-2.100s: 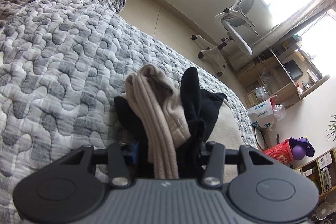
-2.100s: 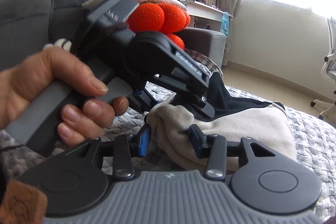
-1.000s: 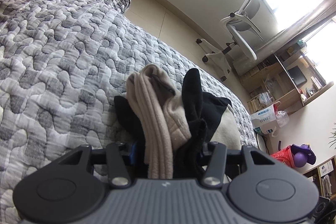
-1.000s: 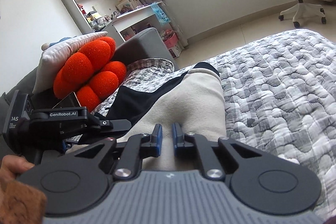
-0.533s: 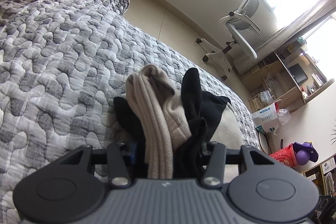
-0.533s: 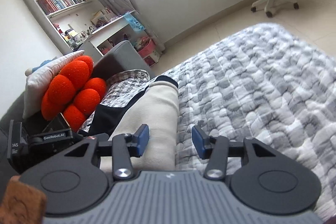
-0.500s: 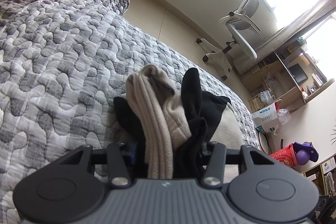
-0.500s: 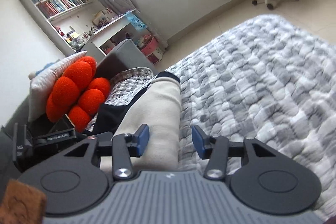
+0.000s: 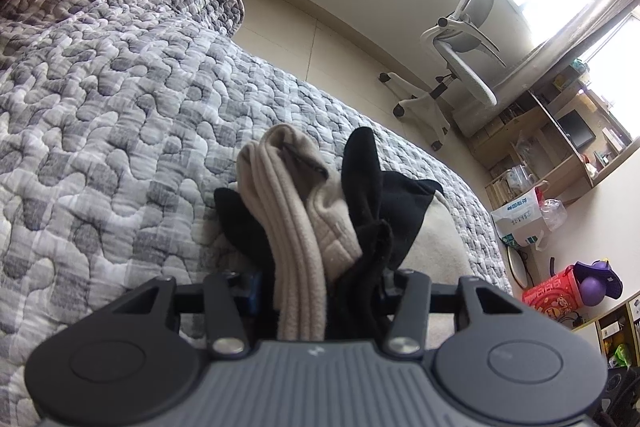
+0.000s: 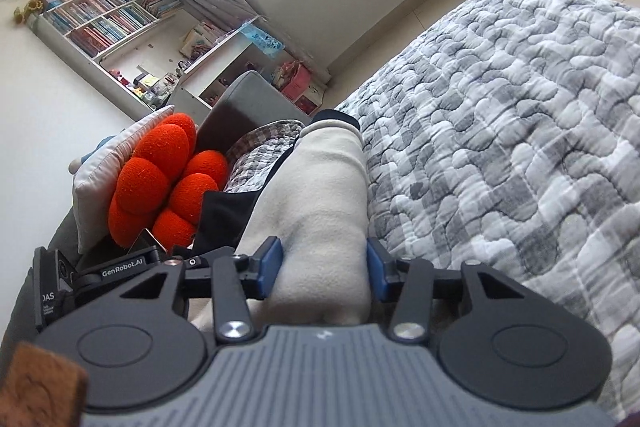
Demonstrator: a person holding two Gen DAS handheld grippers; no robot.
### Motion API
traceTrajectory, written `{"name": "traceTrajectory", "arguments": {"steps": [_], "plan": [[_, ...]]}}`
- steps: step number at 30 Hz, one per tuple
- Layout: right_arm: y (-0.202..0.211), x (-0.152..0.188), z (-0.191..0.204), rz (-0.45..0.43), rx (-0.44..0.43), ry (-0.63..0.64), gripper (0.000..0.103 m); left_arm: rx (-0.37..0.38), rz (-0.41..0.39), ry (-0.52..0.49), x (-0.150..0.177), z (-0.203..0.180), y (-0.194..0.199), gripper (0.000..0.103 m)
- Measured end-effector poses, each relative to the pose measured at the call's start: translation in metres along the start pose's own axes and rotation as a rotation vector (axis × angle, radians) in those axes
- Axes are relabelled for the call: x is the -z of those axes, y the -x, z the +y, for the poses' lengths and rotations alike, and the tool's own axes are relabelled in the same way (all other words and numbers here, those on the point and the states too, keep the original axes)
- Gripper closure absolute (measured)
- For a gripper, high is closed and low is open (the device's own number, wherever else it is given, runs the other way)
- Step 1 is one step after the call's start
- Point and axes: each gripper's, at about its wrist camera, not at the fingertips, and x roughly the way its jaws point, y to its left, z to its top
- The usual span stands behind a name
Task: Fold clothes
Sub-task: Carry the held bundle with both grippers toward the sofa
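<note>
While the beige and black garment point(image 10: 320, 195) lies in a long roll on the grey quilt point(image 10: 520, 131), the left gripper point(image 9: 320, 287) pinches a bunched end of it, with beige folds and black cloth squeezed tight between its fingers. The right gripper point(image 10: 322, 263) sits over the other end with its blue pads point(image 10: 270, 261) spread wide on each side of the beige roll, maybe just touching it, though that is hard to see. An orange cushion point(image 10: 160, 179) rests near the garment.
</note>
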Motion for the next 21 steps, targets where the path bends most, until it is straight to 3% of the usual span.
{"name": "traceTrajectory", "arguments": {"steps": [5,9,21], "plan": [[-0.006,0.002,0.005,-0.015,0.017,0.023,0.052,0.0,0.0,-0.004,0.0,0.001,0.0,0.054],[-0.015,0.01,0.021,-0.033,0.063,0.129,0.044,-0.005,-0.002,-0.013,0.0,0.0,0.0,0.054],[-0.014,0.015,0.016,-0.049,0.074,0.159,0.053,-0.081,-0.035,-0.108,0.004,-0.025,0.003,0.057]]}}
